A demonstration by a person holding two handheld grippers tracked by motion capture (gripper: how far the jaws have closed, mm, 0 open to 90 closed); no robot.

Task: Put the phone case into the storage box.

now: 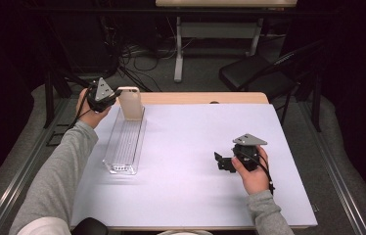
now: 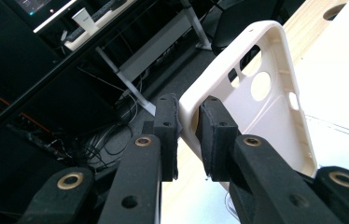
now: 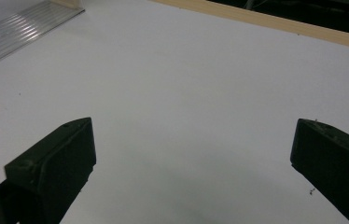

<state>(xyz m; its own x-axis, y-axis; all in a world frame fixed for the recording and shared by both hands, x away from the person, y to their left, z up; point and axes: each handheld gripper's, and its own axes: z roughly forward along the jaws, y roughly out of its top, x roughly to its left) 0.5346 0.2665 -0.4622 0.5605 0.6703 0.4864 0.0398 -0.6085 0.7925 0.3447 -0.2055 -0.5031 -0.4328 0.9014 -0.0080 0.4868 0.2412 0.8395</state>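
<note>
The left tongs (image 2: 189, 135), black with soft foam pads, are clamped on the thin rim of a cream phone case (image 2: 261, 107), a smooth moulded shell with rounded corners and round cut-outs; the case stands upright near the bench's (image 1: 195, 147) far left corner, at the far end of a long clear ribbed tray (image 1: 125, 142); the right tongs (image 3: 191, 154) hang wide apart, holding nothing, above the matte white sheet near the bench's right edge.
</note>
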